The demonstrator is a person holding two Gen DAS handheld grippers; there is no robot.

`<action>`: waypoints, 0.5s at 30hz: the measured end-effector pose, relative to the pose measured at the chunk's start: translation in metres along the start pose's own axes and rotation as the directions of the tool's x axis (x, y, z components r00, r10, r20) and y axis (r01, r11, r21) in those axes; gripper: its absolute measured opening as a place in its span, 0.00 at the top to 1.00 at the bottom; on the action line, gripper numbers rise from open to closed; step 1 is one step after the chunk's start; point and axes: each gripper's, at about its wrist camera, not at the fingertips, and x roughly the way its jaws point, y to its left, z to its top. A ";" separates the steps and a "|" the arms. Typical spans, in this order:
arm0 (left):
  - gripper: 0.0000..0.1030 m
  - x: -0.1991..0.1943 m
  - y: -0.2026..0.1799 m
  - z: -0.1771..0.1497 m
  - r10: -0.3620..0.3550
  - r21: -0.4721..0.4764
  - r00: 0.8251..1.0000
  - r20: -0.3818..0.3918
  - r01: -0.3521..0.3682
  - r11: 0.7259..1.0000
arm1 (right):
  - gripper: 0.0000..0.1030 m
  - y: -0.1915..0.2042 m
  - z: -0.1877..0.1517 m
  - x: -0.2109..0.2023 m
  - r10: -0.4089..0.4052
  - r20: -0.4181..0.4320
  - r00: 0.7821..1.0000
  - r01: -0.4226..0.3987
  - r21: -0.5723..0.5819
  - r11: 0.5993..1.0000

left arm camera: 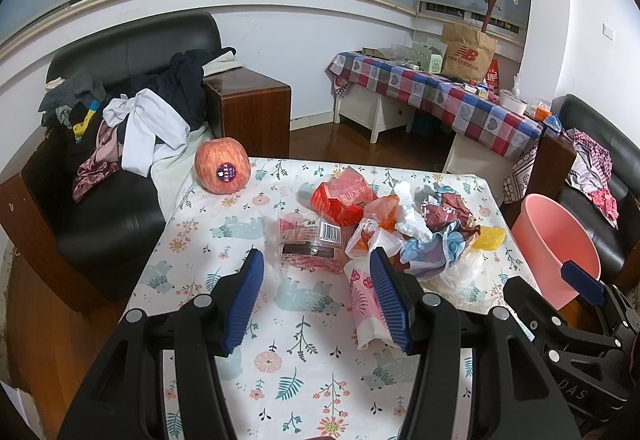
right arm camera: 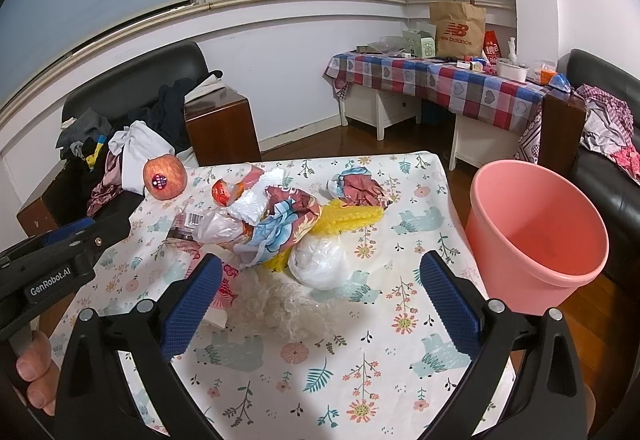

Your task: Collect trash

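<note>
Left gripper (left arm camera: 316, 300) wide open, right gripper (right arm camera: 320, 300) open, both empty

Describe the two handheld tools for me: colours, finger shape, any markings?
Both tools look alike: black plastic frames with silver bolt heads and two flat fingers faced with ribbed blue pads. The left tool reads "GenRobot.AI" in white along its body in the right wrist view. The right tool shows pale letters "DAS" on its side in the left wrist view. No cables are visible.
</note>
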 end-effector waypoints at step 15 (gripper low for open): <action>0.46 0.000 0.000 0.000 -0.001 0.000 1.000 -0.001 0.001 1.000 | 0.03 0.006 0.002 -0.001 0.017 -0.007 1.000 -0.017 -0.018 1.000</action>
